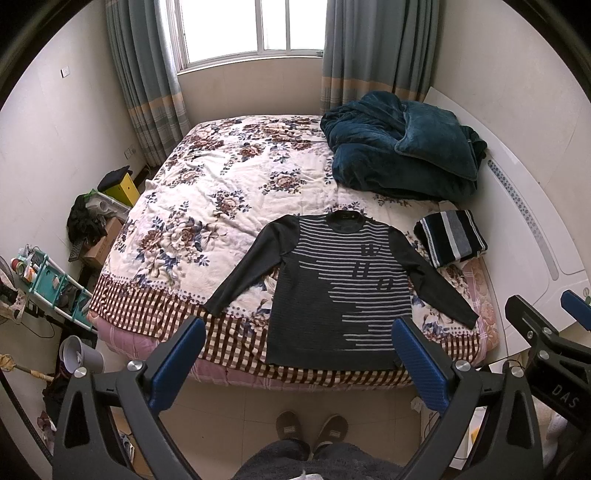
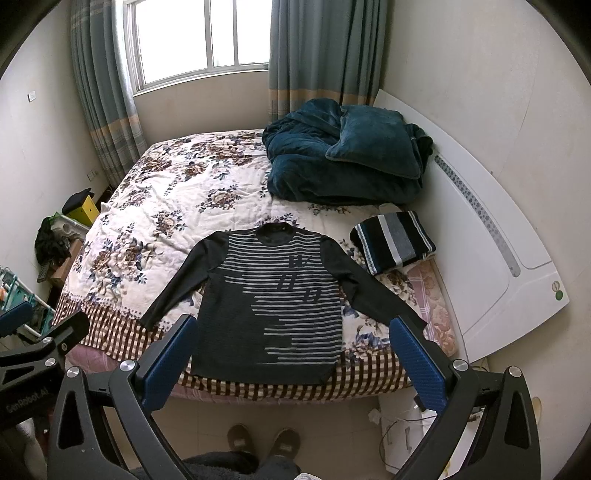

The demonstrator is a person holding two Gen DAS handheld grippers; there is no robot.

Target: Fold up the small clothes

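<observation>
The left hand-held gripper (image 1: pixel 299 354) is held above the floor at the foot of the bed, its blue-padded fingers (image 1: pixel 177 363) spread wide with nothing between them. The right hand-held gripper (image 2: pixel 291 354) hangs at a like height just beside it, also spread wide and empty; in the left wrist view only part of it shows at the right edge (image 1: pixel 546 332). Both point forward and down toward the bed (image 1: pixel 207 177). The person holding them is mostly cut off: only two slippered feet (image 1: pixel 312 430) and dark trouser legs show at the bottom.

The dark striped sweater (image 1: pixel 332 291) lies flat, front up, near the foot of the bed. Its long axis runs from the hem at the near edge to the collar pointing toward the window (image 1: pixel 255 26), with both sleeves angled outward and down. The marks on its chest are too small to read. To its right lies a folded striped garment (image 1: pixel 450 238), apart from the sleeve. Behind, a teal blanket (image 1: pixel 399 151) is heaped by the white headboard (image 1: pixel 524 206).
</observation>
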